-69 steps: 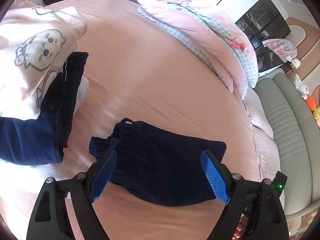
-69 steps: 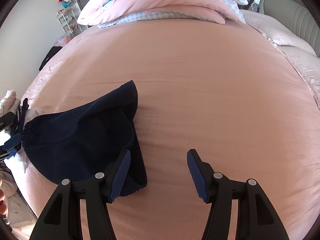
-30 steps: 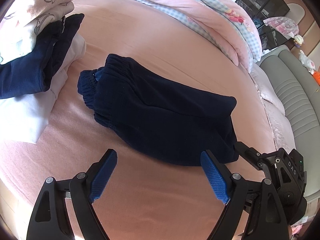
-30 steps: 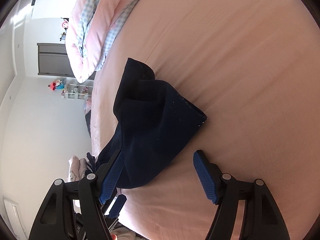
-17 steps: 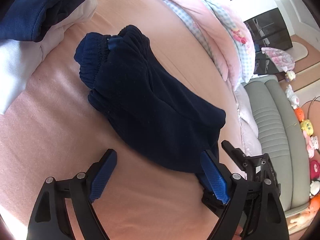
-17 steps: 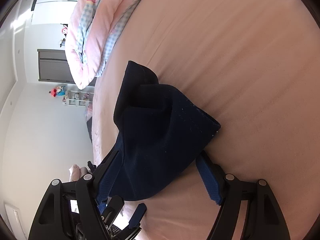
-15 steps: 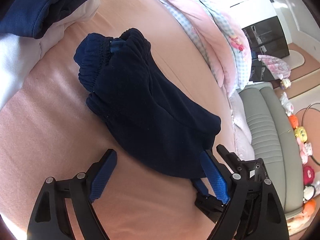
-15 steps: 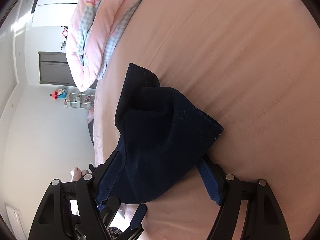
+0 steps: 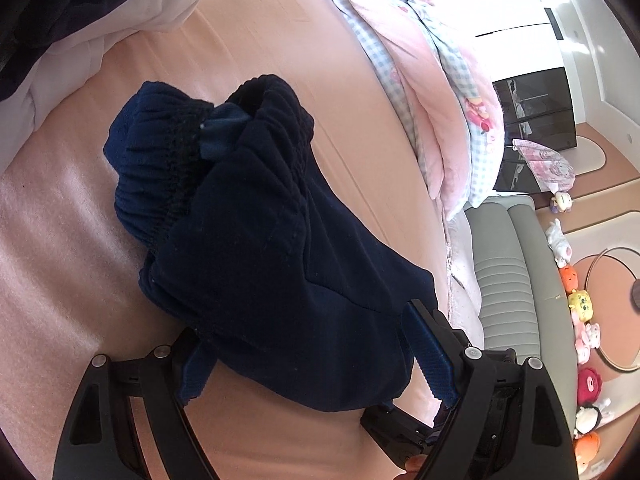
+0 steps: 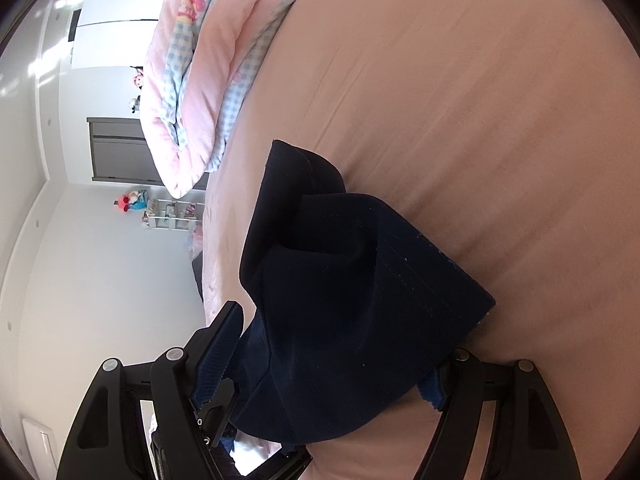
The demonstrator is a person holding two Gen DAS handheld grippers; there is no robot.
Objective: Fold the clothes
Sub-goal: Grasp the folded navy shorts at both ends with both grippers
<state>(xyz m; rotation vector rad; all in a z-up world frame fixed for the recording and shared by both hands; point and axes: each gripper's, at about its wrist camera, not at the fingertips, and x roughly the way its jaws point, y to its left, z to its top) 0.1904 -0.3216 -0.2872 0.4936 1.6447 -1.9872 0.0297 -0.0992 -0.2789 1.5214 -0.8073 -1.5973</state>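
Straddling the near edge of the navy shorts (image 9: pixel 280 264), my left gripper (image 9: pixel 316 364) has both pads wide apart with the cloth bulging between them, nothing pinched. My right gripper (image 10: pixel 320 376) sits likewise at the hem end, fingers spread either side of the folded fabric (image 10: pixel 352 300), not clamped. The shorts lie folded on the pink bedsheet (image 9: pixel 248 40), elastic waistband (image 9: pixel 224 136) toward 11 o'clock in the left view; other folded garments (image 9: pixel 60 12) sit at 10 o'clock, a quilt (image 9: pixel 432 80) at 1 o'clock. My judgement: the step in hand is gripping both ends to lift or fold over. Close both grippers on all layers together, level and in step, so the fold does not slip open.
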